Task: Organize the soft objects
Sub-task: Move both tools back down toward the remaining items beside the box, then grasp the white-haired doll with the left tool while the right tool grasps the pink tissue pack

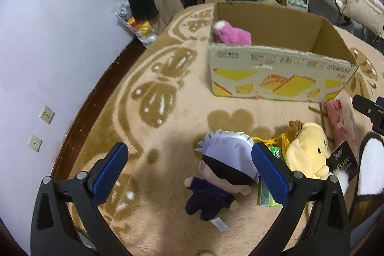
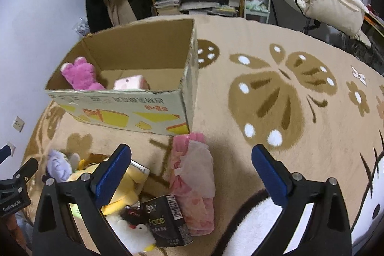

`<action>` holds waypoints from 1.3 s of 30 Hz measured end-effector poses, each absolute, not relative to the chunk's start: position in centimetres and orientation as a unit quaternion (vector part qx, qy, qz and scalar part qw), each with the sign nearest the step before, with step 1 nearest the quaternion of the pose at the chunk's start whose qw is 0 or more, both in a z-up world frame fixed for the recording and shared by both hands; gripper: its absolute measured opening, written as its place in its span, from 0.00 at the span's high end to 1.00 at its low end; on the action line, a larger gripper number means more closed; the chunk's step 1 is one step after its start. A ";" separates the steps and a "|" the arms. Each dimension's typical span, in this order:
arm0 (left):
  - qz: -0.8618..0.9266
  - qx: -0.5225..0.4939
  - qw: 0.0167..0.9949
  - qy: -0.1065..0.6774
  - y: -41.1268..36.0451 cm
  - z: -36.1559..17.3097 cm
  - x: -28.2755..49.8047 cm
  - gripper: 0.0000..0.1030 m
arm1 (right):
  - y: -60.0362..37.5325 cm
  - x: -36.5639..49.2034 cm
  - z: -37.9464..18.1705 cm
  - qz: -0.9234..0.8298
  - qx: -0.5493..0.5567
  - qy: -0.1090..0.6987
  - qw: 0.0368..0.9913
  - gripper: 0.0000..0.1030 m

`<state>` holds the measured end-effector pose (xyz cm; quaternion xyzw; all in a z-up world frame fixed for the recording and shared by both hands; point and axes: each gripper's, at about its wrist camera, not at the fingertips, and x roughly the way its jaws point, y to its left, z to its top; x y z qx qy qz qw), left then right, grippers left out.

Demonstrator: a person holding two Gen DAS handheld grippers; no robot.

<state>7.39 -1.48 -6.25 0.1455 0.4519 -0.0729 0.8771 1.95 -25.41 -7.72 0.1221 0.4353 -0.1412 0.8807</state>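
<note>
Left gripper (image 1: 189, 172) and right gripper (image 2: 190, 170) both spread, empty; only the right view shows a pale pink item (image 2: 129, 83) (beside the pink plush (image 2: 80, 74)) inside the box (image 2: 144, 109)

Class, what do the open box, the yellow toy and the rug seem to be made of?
Box: matte printed cardboard, with brown insides and frayed top edge. Yellow toy: probably plush fabric, soft and fuzzy. Rug: fleecy pile textile, judging by its fuzzy surface.
</note>
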 end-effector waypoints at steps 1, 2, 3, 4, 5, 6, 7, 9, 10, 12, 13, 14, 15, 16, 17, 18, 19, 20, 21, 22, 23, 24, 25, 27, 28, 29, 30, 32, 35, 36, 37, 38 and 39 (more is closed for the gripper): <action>-0.074 0.146 0.875 0.456 -1.6 -6.5 7.5 0.01 | -25.5 2.1 -8.0 -0.145 0.120 0.440 0.878 0.00; -0.075 0.147 0.873 0.460 -1.7 -6.8 7.7 0.01 | -25.4 2.3 -8.2 -0.147 0.119 0.443 0.876 0.00; -0.076 0.147 0.870 0.465 -1.8 -7.1 7.8 0.01 | -25.5 2.4 -8.5 -0.147 0.118 0.447 0.874 0.00; -0.076 0.147 0.868 0.468 -1.8 -7.2 7.9 0.01 | -25.5 2.7 -8.8 -0.146 0.118 0.451 0.872 0.00; -0.078 0.147 0.865 0.473 -1.8 -7.5 8.0 0.01 | -25.5 2.8 -9.0 -0.144 0.118 0.455 0.871 0.00; -0.080 0.146 0.862 0.479 -1.9 -7.7 8.2 0.01 | -25.5 3.0 -9.3 -0.143 0.117 0.459 0.869 0.00; -0.082 0.146 0.860 0.482 -2.0 -8.0 8.3 0.01 | -25.4 3.2 -9.5 -0.143 0.115 0.462 0.867 0.00; -0.088 0.146 0.854 0.491 -2.1 -8.4 8.4 0.01 | -25.3 3.6 -10.0 -0.143 0.111 0.468 0.865 0.00; -0.089 0.147 0.852 0.494 -2.2 -8.7 8.5 0.01 | -25.3 3.8 -10.2 -0.141 0.109 0.472 0.863 0.00; -0.091 0.153 0.848 0.500 -2.5 -9.2 8.7 0.01 | -25.2 4.2 -10.7 -0.139 0.109 0.479 0.860 0.00; -0.093 0.156 0.845 0.504 -2.7 -9.5 8.8 0.01 | -25.2 4.3 -10.9 -0.139 0.108 0.481 0.859 0.00; -0.094 0.158 0.842 0.507 -2.9 -9.8 8.9 0.01 | -25.2 4.5 -11.2 -0.140 0.107 0.485 0.857 0.01; -0.095 0.160 0.839 0.512 -3.1 -10.1 9.0 0.01 | -25.3 4.7 -11.5 -0.141 0.108 0.489 0.854 0.00; -0.096 0.162 0.837 0.514 -3.2 -10.4 9.1 0.01 | -25.3 4.8 -11.7 -0.141 0.110 0.493 0.852 0.00; -0.097 0.163 0.834 0.518 -3.2 -10.7 9.3 0.01 | -25.4 4.9 -12.0 -0.142 0.112 0.496 0.849 0.00; -0.096 0.165 0.832 0.521 -3.3 -10.9 9.4 0.01 | -25.4 5.0 -12.2 -0.143 0.113 0.500 0.847 0.00; -0.096 0.165 0.831 0.522 -3.4 -11.1 9.4 0.01 | -25.6 5.1 -12.4 -0.144 0.114 0.504 0.844 0.00; -0.098 0.164 0.830 0.524 -3.5 -11.2 9.5 0.01 | -25.7 5.2 -12.7 -0.147 0.116 0.508 0.841 0.00; -0.099 0.163 0.828 0.527 -3.5 -11.3 9.6 0.01 | -25.8 5.2 -13.0 -0.148 0.119 0.512 0.838 0.00; -0.101 0.160 0.826 0.532 -3.6 -11.6 9.7 0.01 | -26.0 5.3 -13.2 -0.148 0.121 0.515 0.836 0.00; -0.105 0.156 0.822 0.538 -3.7 -11.8 9.9 0.01 | -26.1 5.4 -13.5 -0.148 0.126 0.519 0.832 0.00; -0.107 0.153 0.819 0.542 -3.7 -11.9 10.0 0.01 | -26.2 5.4 -13.7 -0.148 0.130 0.521 0.830 0.00; -0.108 0.151 0.817 0.547 -3.7 -12.1 10.0 0.01 | -26.3 5.4 -13.9 -0.148 0.132 0.524 0.828 0.00; -0.110 0.149 0.815 0.549 -3.8 -12.3 10.1 0.01 | -26.5 5.6 -14.3 -0.149 0.132 0.530 0.825 0.00; -0.110 0.147 0.814 0.551 -3.8 -12.3 10.2 0.01 | -26.5 5.6 -14.5 -0.149 0.131 0.532 0.823 0.00; -0.110 0.143 0.813 0.554 -3.7 -12.3 10.3 0.01 | -26.5 5.7 -14.6 -0.149 0.130 0.534 0.822 0.00; -0.110 0.137 0.812 0.557 -3.6 -12.4 10.3 0.01 | -26.5 5.8 -14.8 -0.148 0.131 0.537 0.820 0.00; -0.112 0.128 0.810 0.561 -3.3 -12.3 10.3 0.01 | -26.6 5.9 -15.0 -0.148 0.131 0.540 0.818 0.00; -0.114 0.131 0.809 0.561 -3.4 -12.2 10.2 0.01 | -26.7 6.1 -15.2 -0.149 0.133 0.543 0.815 0.01; -0.114 0.132 0.810 0.561 -3.4 -12.1 10.0 0.01 | -26.8 6.1 -15.2 -0.148 0.135 0.544 0.815 0.01; -0.114 0.134 0.810 0.559 -3.5 -12.1 9.9 0.01 | -26.7 6.1 -15.2 -0.148 0.135 0.545 0.814 0.01; -0.113 0.136 0.810 0.559 -3.5 -12.0 9.8 0.01 | -26.7 6.1 -15.2 -0.148 0.136 0.546 0.814 0.01; -0.112 0.138 0.810 0.559 -3.5 -12.1 9.7 0.01 | -26.6 6.1 -15.2 -0.148 0.135 0.546 0.813 0.01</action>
